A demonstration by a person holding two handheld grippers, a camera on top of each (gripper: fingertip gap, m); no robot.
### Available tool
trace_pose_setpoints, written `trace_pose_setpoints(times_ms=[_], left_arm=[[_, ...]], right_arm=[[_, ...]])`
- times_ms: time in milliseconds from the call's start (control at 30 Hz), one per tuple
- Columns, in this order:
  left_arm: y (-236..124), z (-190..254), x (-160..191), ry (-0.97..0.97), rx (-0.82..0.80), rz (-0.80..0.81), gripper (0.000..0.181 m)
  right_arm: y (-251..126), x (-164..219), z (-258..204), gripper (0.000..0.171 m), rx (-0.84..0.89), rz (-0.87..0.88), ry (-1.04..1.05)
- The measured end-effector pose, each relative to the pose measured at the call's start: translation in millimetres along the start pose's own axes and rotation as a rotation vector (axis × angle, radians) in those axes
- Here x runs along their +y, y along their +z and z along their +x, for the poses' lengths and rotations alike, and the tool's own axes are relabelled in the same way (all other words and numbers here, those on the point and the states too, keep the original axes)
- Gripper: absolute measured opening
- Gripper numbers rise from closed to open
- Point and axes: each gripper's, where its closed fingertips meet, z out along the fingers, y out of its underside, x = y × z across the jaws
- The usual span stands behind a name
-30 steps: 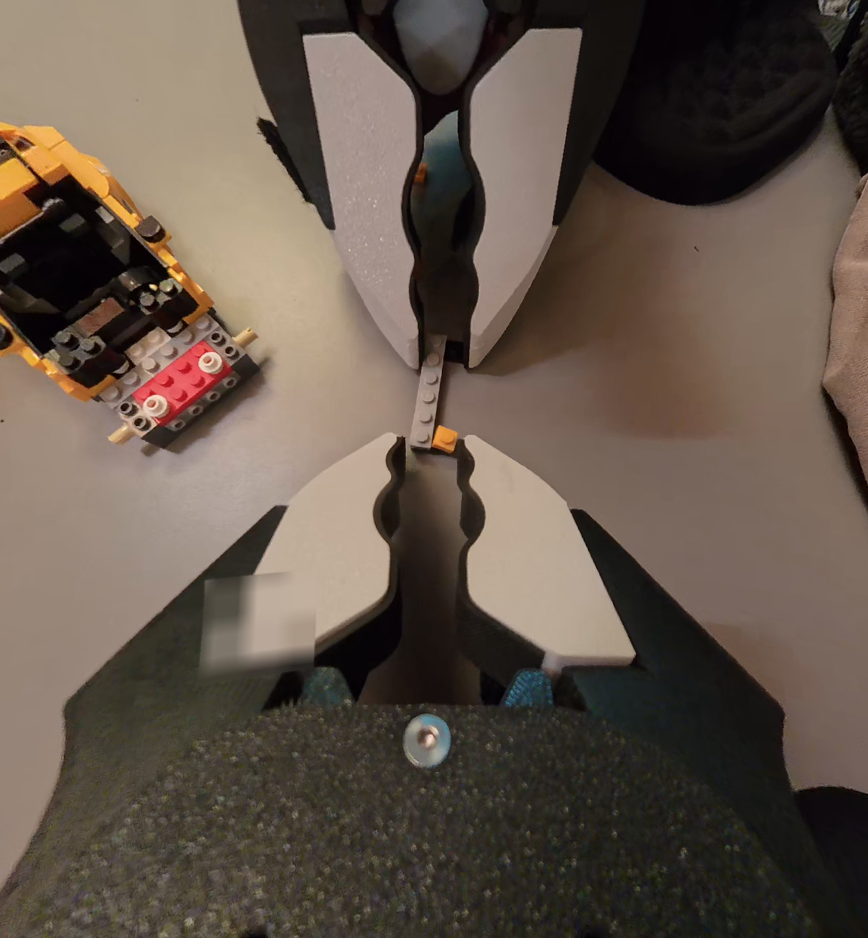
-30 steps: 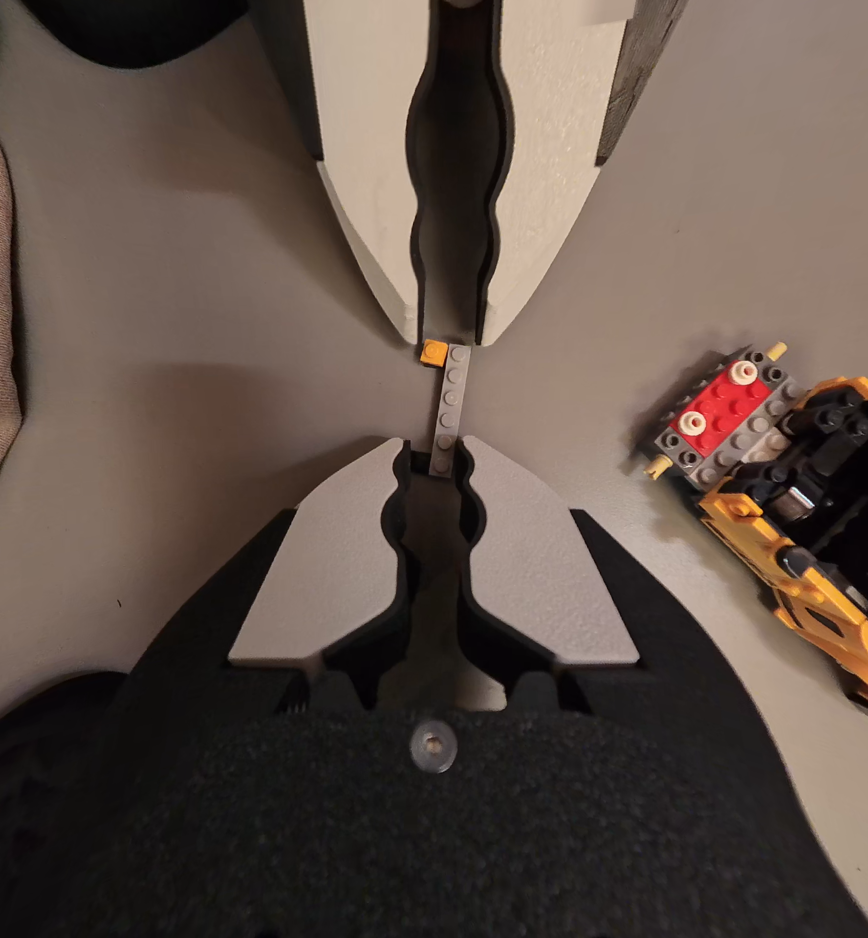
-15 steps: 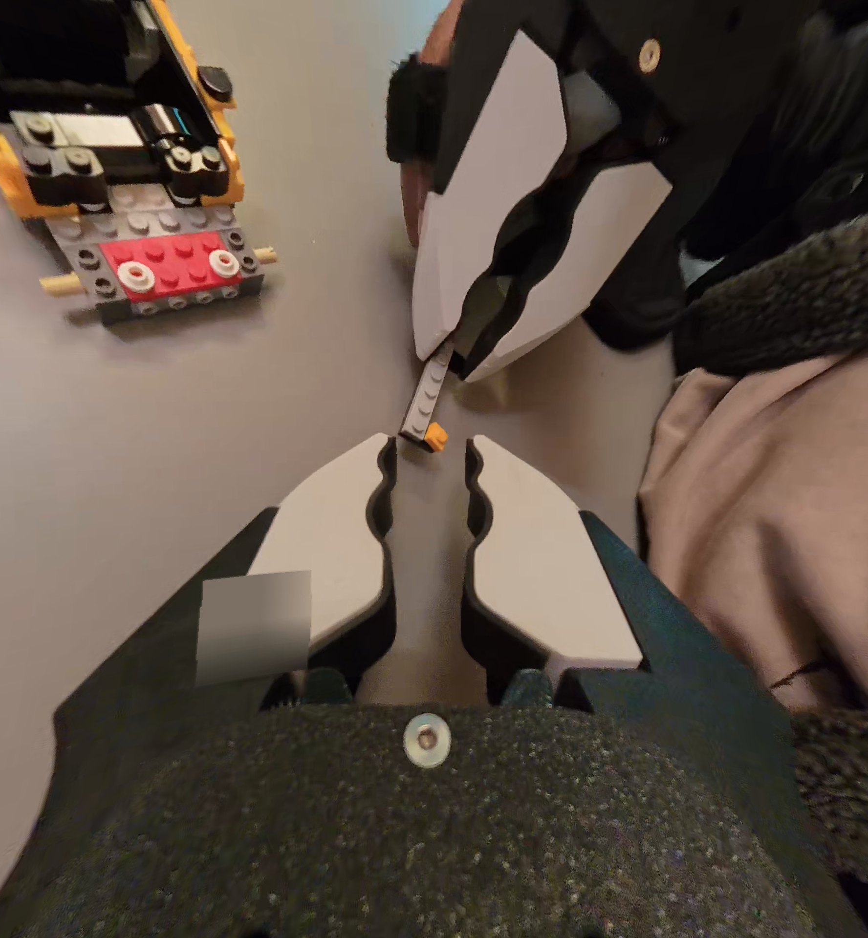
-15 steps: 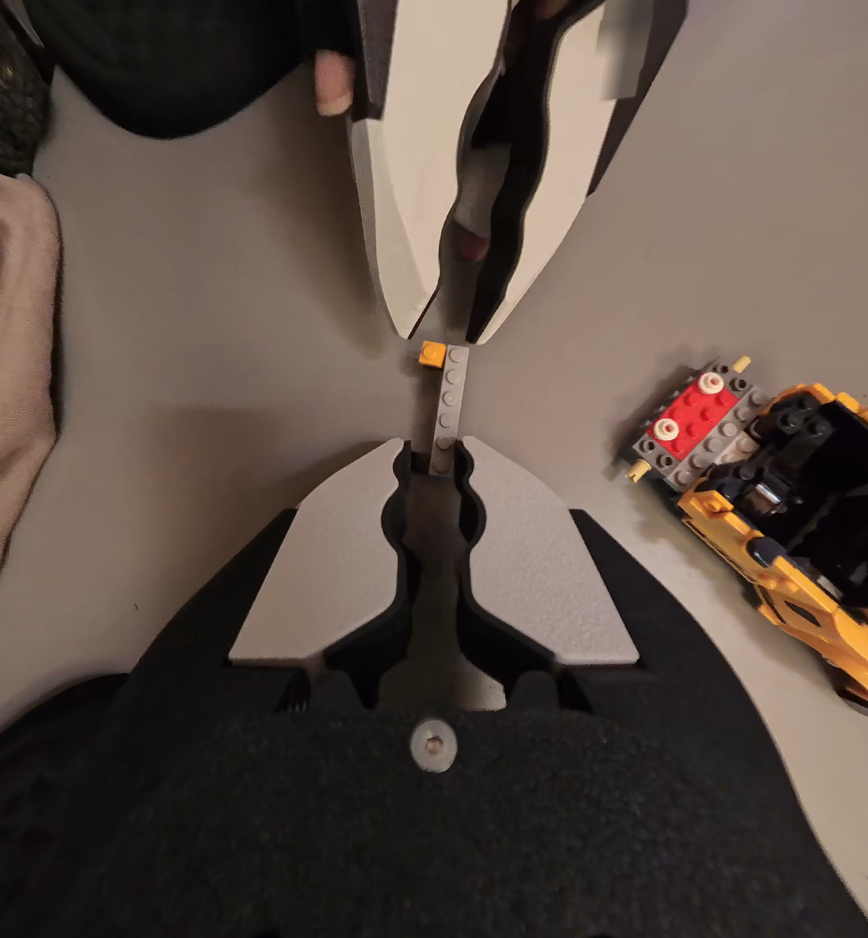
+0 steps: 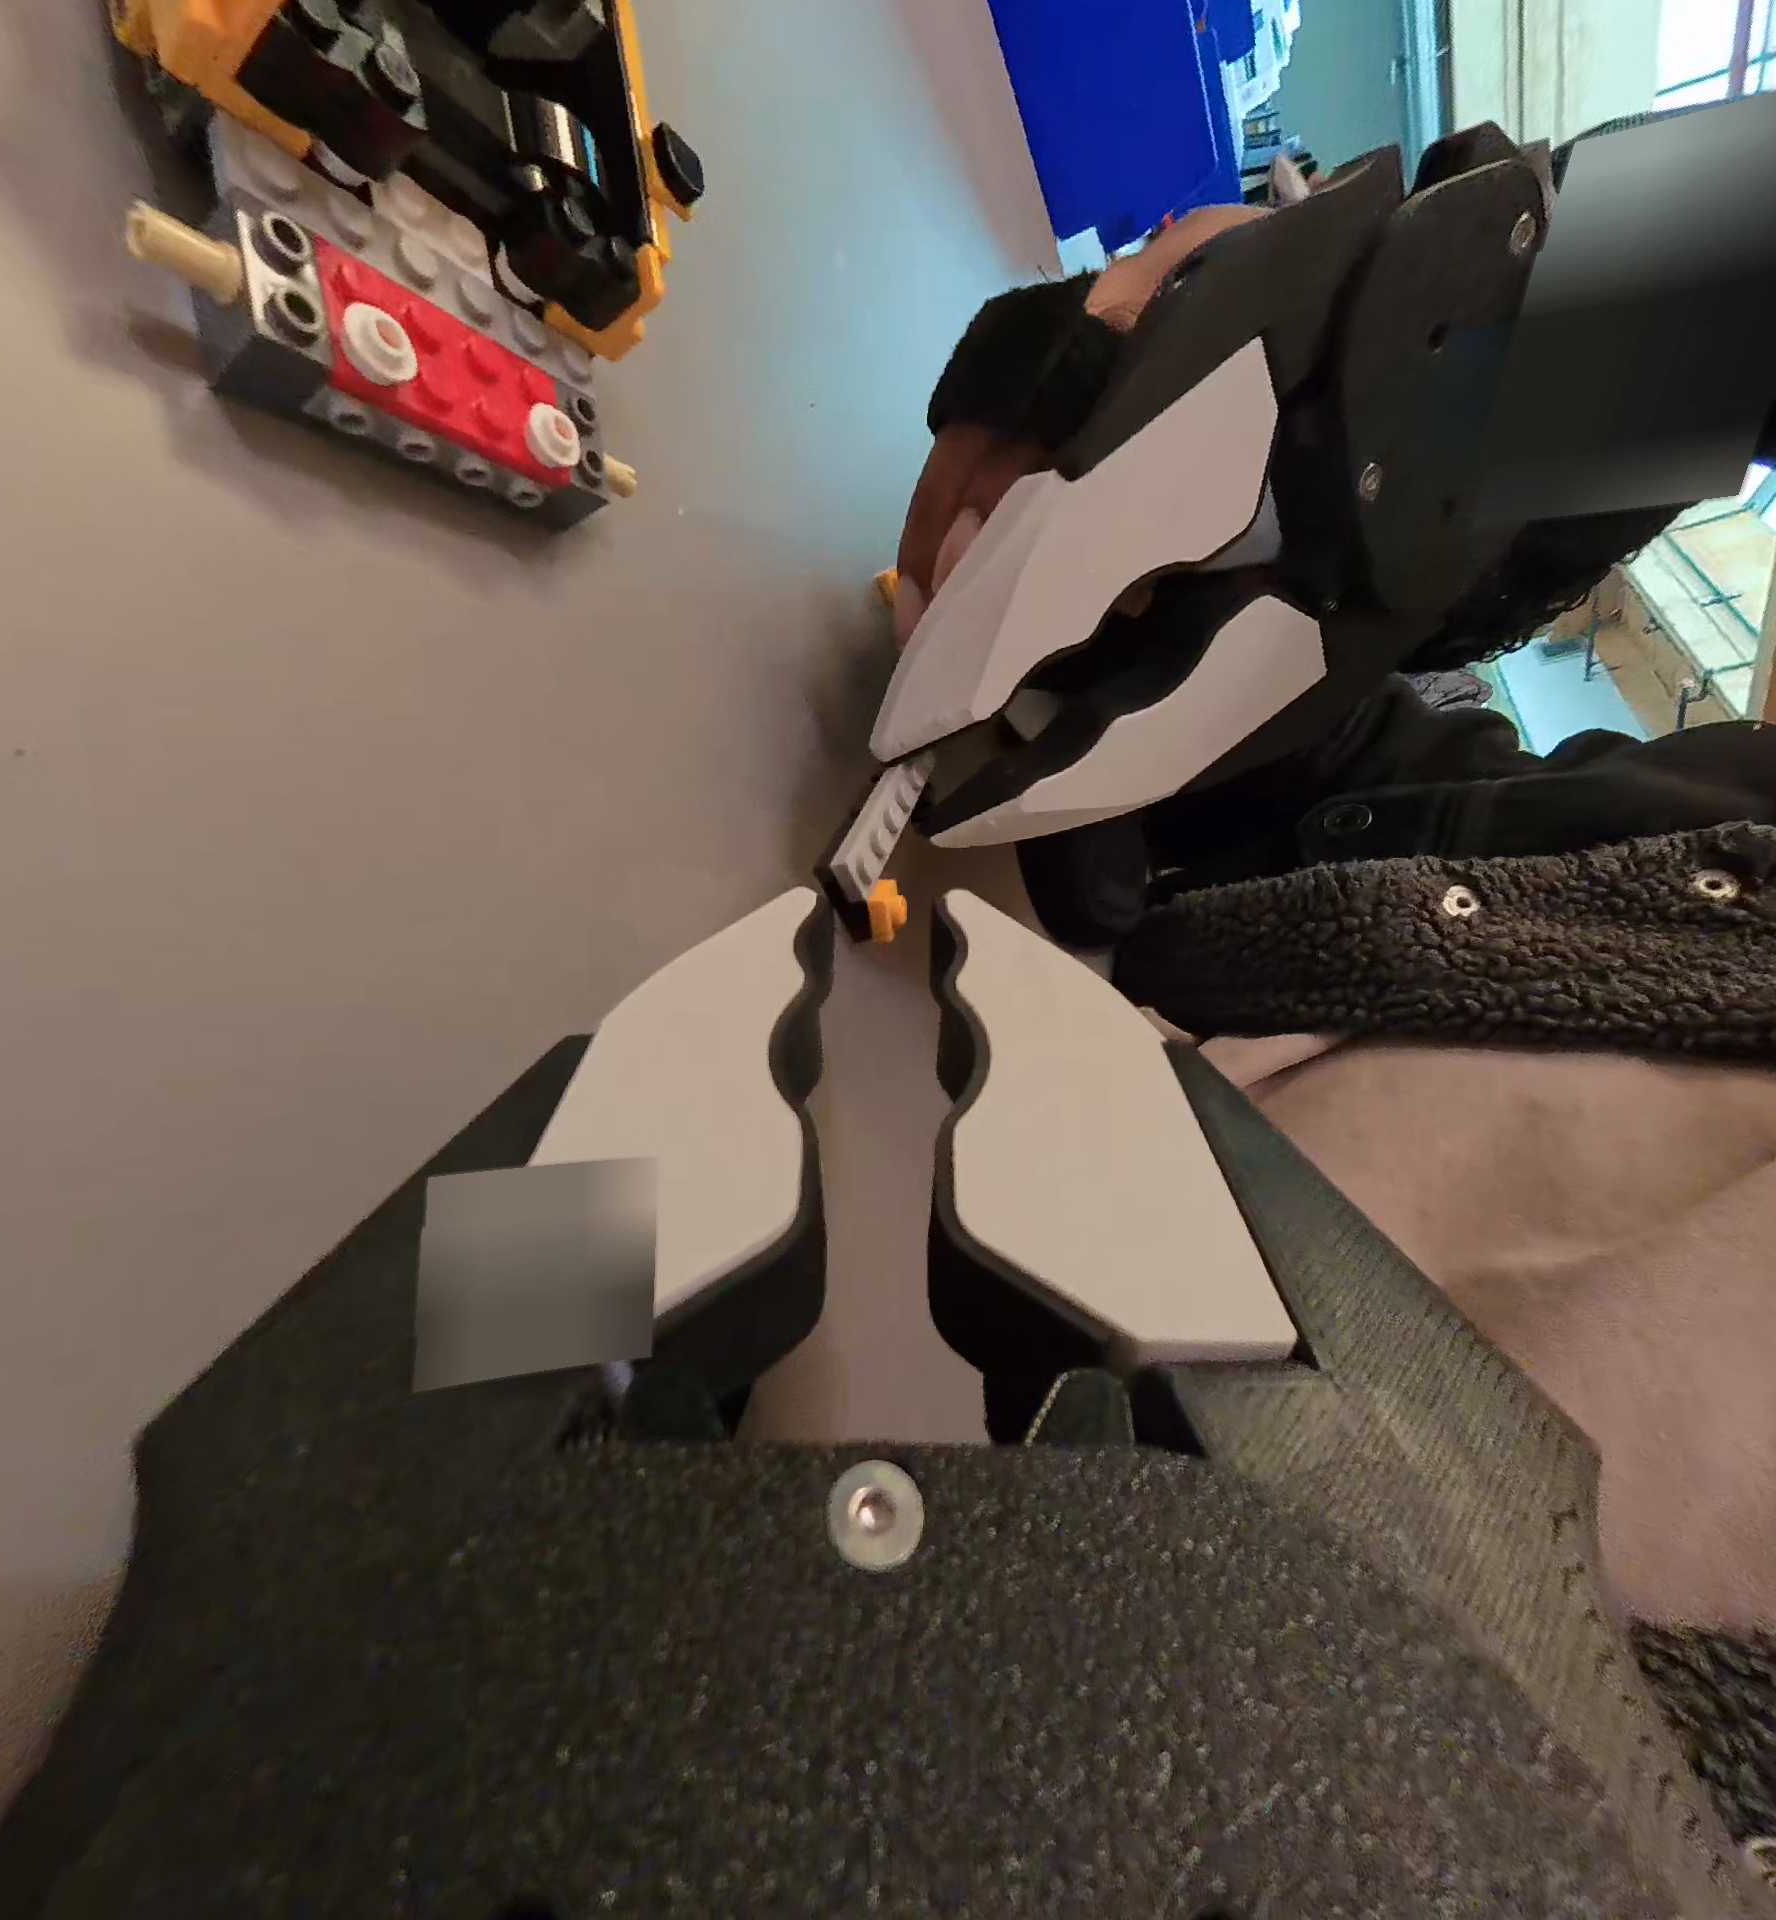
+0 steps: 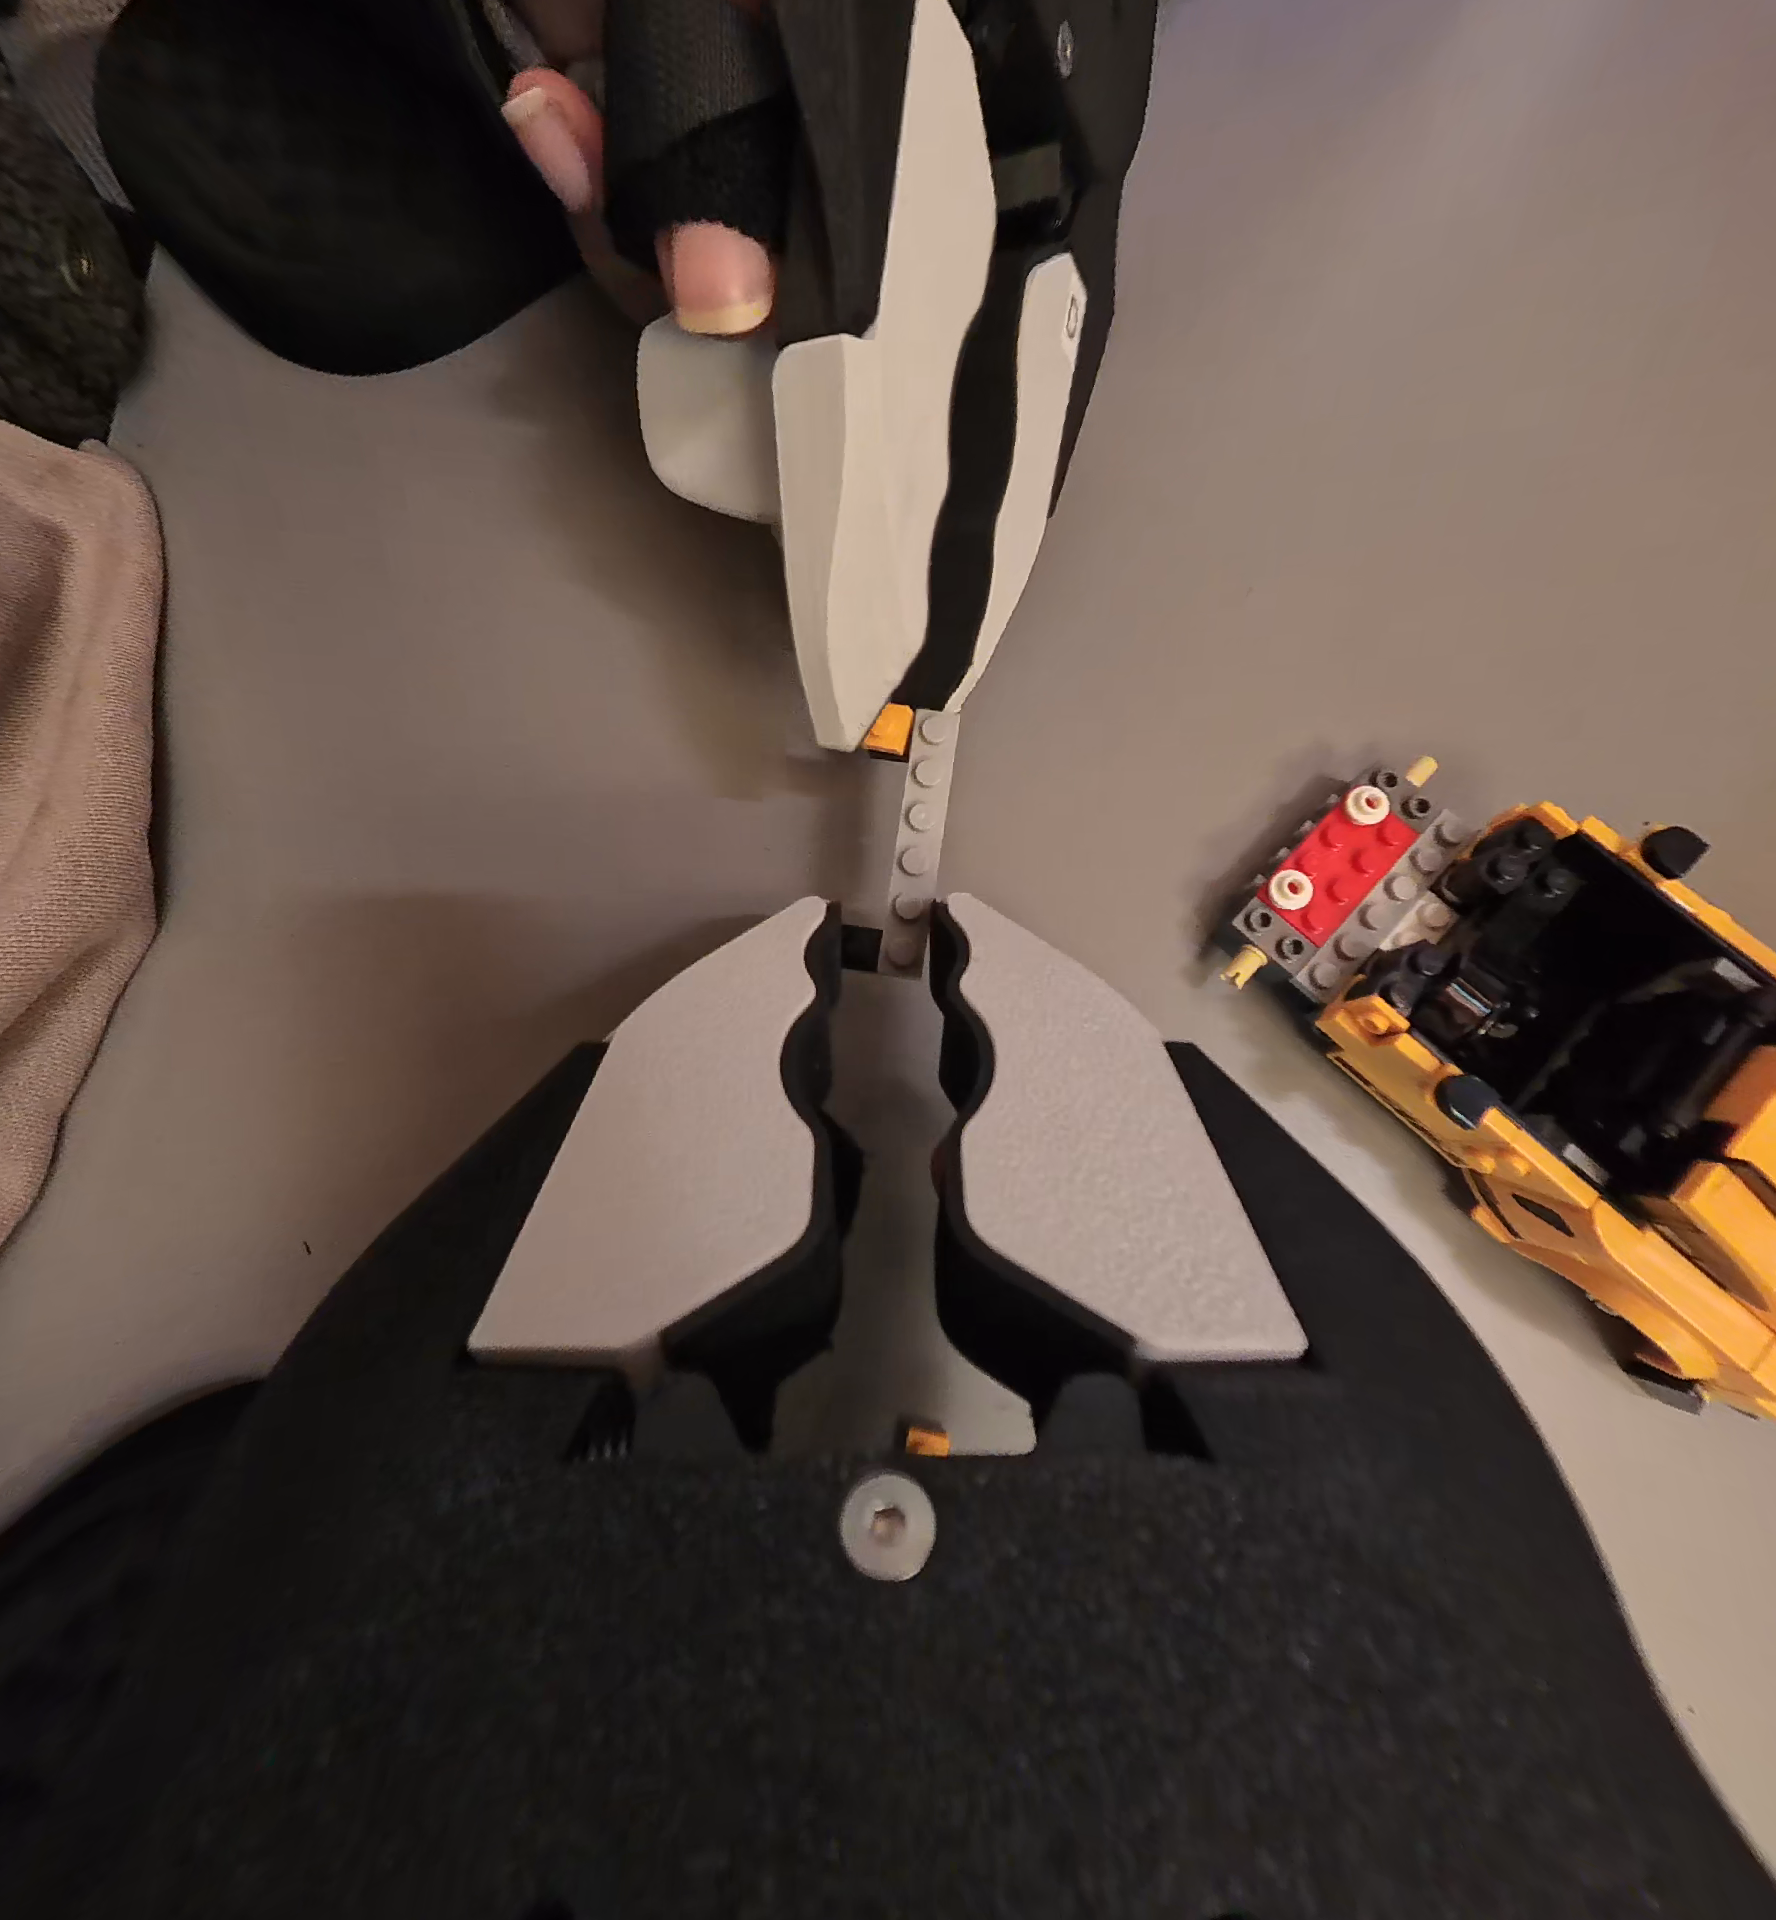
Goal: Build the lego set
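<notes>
Right claw [image 6: 884, 920] clamped on 1 end of the grey plate [image 6: 920, 831], held level above the bench [image 6: 448, 727] to present the orange stud piece [image 5: 882, 914] to the left claw [image 5: 879, 914], parted, seemingly empty, car [image 6: 1590, 1060] aside.

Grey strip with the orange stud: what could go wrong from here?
The right gripper pinches only the grey strip's very end, so it could pivot or slip out. The orange stud sits on the free end between the open left gripper's tips; closing off-centre might knock it loose.
</notes>
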Motion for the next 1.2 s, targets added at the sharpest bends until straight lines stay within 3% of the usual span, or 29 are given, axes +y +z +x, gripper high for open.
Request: trace_pose_setpoints(times_ms=[500,1033,1200], left_arm=[[-16.7,12.5,-17.7,-0.052,0.119,0.203,0.01],[-37.4,34.5,-27.2,0.34,-0.054,0.304,0.008],[-38.4,40.3,-24.9,0.413,-0.079,0.297,0.008]], right_arm=[[-14.2,-26.5,9.1,0.015,0.152,0.125,-0.106],[-27.8,-53.9,15.2,0.015,0.421,0.27,-0.44],[-32.7,-58.8,13.3,0.007,0.464,0.288,-0.495]])
